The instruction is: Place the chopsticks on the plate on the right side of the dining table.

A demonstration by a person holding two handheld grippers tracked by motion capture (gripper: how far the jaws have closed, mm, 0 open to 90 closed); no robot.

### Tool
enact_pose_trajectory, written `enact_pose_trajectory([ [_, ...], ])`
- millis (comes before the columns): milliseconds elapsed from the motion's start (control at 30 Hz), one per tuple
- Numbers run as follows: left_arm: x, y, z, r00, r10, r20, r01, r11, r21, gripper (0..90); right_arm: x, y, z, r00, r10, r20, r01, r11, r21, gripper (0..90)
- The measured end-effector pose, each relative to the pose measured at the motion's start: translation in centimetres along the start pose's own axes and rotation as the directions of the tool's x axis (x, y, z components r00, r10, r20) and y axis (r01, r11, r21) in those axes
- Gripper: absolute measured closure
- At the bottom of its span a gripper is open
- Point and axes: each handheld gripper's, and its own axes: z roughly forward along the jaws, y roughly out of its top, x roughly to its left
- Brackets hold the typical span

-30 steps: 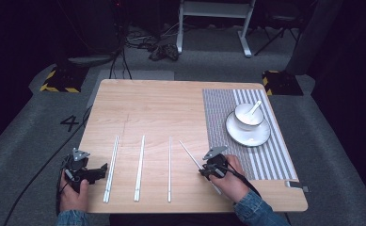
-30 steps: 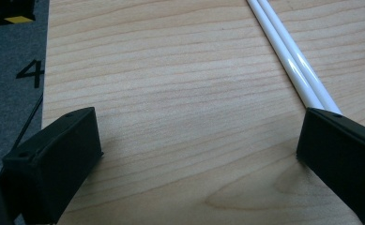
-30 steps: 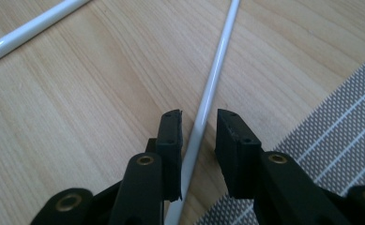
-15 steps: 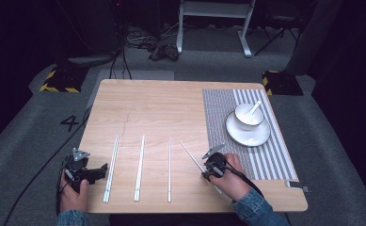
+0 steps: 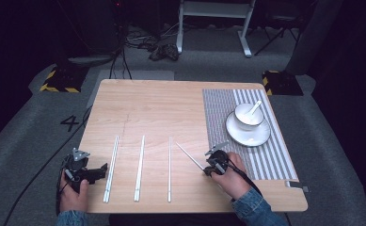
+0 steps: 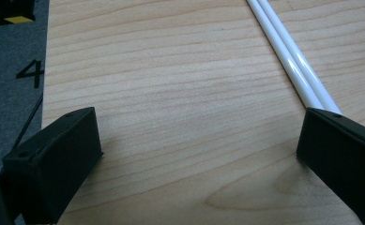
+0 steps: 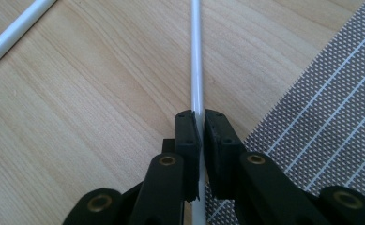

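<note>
In the right gripper view, the chopstick (image 7: 196,61) runs off the top edge and its near end is hidden between the jaws. A second stick (image 7: 11,35) is cut by the left edge. In the left gripper view, a white pair (image 6: 290,61) passes the top edge and disappears behind the jaw at the right. In the high view, the cup's (image 5: 249,114) contents are too small to tell.

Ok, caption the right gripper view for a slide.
Right gripper shut on a white chopstick beside the striped placemat.
</note>
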Motion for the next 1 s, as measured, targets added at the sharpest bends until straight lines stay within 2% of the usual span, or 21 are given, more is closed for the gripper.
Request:
enact_pose_trajectory([
  [200, 0.0, 0.0, 0.0, 1.0, 0.001, 0.0, -0.001, 1.0, 0.0, 0.0, -0.6, -0.5, -0.2, 0.9986, 0.046, -0.025, -0.047, 0.999, -0.021, 85.3],
  [333, 0.0, 0.0, 0.0, 1.0, 0.0, 0.0, 0.0, 1.0, 0.0, 0.0, -1.5, -0.9, -1.2, 0.9966, 0.076, -0.031, -0.078, 0.995, -0.054, 85.3],
  [533, 0.0, 0.0, 0.0, 1.0, 0.001, 0.0, -0.001, 1.0, 0.0, 0.0, -2.1, -1.0, -3.2, 0.9963, 0.078, -0.035, -0.082, 0.991, -0.106, 85.3],
  [733, 0.0, 0.0, 0.0, 1.0, 0.001, 0.0, -0.001, 1.0, 0.0, 0.0, -2.5, -0.9, -5.3, 0.9969, 0.067, -0.04, -0.073, 0.981, -0.178, 85.4],
  [1000, 0.0, 0.0, 0.0, 1.0, -0.001, 0.001, 0.001, 1.0, -0.001, 0.0, -3.8, -0.7, -7.7, 0.9971, 0.076, 0.0, -0.074, 0.964, -0.256, 85.4],
])
